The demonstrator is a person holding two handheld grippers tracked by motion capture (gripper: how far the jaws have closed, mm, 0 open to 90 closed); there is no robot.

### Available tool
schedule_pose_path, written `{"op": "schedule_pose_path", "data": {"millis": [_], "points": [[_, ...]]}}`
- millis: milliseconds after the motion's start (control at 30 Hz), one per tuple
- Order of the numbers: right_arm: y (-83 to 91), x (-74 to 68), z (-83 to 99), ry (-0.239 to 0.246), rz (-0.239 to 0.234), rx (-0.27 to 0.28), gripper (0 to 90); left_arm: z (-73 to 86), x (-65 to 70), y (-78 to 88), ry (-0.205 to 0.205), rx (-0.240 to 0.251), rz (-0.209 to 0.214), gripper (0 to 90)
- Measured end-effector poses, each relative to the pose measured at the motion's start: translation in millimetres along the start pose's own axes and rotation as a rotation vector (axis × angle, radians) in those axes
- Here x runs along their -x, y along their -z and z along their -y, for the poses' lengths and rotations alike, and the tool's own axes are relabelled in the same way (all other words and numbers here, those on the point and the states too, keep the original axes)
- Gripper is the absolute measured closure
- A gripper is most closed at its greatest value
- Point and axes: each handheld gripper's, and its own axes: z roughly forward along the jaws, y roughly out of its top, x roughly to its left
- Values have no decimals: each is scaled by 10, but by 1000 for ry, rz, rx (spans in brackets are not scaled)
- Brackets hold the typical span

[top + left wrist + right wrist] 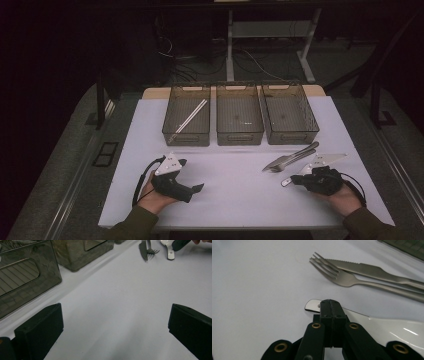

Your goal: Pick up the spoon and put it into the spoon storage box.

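A metal fork (342, 277) and a serrated knife (367, 268) lie side by side on the white table cover, right of centre (292, 159). In front of them lies a white spoon (387, 327), its handle end pointing left (286, 181). My right gripper (330, 305) is shut, jaws pressed together right over the spoon's handle with nothing visibly between them. It rests in the person's hand at the front right (296, 180). My left gripper (115, 315) is open with its jaws wide apart over bare cover at the front left (192, 175).
Three dark see-through bins stand in a row at the back: the left bin (186, 138) holds a pair of pale chopsticks (190, 118); the middle bin (239, 137) and right bin (292, 136) look empty. Dark floor and cables lie beyond the table.
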Motion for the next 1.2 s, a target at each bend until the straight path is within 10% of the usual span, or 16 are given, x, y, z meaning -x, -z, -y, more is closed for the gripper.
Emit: {"op": "schedule_pose_path", "data": {"millis": [800, 1200], "points": [[-43, 67, -130, -14, -6, 43, 883, 3, -8, 6, -2, -3, 10, 0], [225, 283, -76, -90, 37, 141, 501, 14, -16, 4, -7, -7, 22, 0]]}}
